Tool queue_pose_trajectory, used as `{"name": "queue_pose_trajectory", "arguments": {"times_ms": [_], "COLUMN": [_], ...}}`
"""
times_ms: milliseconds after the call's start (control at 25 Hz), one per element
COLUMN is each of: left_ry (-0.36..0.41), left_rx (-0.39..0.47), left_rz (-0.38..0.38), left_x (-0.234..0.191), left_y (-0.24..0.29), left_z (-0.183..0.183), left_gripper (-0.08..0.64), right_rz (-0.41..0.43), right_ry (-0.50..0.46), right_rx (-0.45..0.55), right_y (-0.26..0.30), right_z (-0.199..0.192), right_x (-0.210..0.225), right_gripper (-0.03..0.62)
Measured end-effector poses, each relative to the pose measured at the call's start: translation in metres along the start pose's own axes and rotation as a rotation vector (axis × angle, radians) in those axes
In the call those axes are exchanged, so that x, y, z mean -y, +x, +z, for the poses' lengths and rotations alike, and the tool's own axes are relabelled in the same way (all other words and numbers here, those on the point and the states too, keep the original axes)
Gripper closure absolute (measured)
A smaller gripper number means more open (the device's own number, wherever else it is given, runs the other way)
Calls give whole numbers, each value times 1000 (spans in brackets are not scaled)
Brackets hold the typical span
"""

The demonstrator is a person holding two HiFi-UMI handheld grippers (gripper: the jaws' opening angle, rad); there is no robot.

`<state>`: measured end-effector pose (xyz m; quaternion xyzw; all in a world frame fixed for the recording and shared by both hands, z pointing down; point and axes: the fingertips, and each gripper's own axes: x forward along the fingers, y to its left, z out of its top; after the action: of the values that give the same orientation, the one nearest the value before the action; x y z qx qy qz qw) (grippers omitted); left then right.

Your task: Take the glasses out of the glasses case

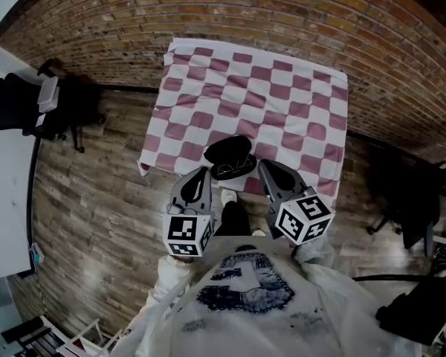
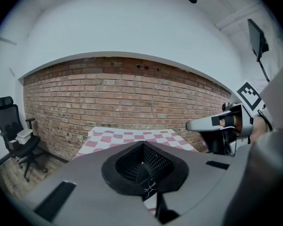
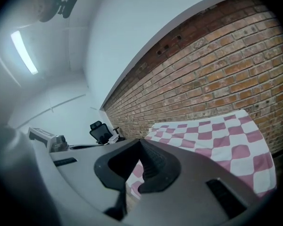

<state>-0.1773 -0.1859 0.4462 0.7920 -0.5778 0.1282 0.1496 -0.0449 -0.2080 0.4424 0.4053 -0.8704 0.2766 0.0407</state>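
A black glasses case (image 1: 229,157) lies on the pink-and-white checkered table (image 1: 282,88), close to its near edge; I cannot tell whether its lid is up. No glasses show clearly. My left gripper (image 1: 204,172) hangs just short of that edge, left of the case, jaws together and empty. My right gripper (image 1: 264,166) mirrors it on the right, also closed on nothing. In the left gripper view the left gripper's (image 2: 144,164) pads meet, with the table (image 2: 132,136) ahead. In the right gripper view the right gripper (image 3: 142,161) looks shut too, above the cloth (image 3: 217,135).
A brick wall (image 1: 282,13) stands behind the table. A black office chair (image 1: 18,103) is at the left by a white wall, and dark chairs (image 1: 412,199) are at the right. Wooden floor (image 1: 97,199) surrounds the table.
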Motion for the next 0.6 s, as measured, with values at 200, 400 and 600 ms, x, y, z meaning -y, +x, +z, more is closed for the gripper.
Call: {"name": "queue_pose_trajectory", "arguments": {"times_ms": [200,400,600], "left_ry": [6,12,27], "left_rx": [-4,3,12], "left_rz": [-29,-59,-93], "left_x": [-21,-38,-53], "left_y": [22,42,58], "left_z": [8,19,32], "left_gripper": [551,551,551], "right_rz": [-29,-56,-79], "right_ry": [2,-5,-14], "right_rx": [3,11,35], "right_y": [27,49,68], "right_z": [9,20,36], "right_x": [5,7,6], "right_gripper": [580,580,580]}}
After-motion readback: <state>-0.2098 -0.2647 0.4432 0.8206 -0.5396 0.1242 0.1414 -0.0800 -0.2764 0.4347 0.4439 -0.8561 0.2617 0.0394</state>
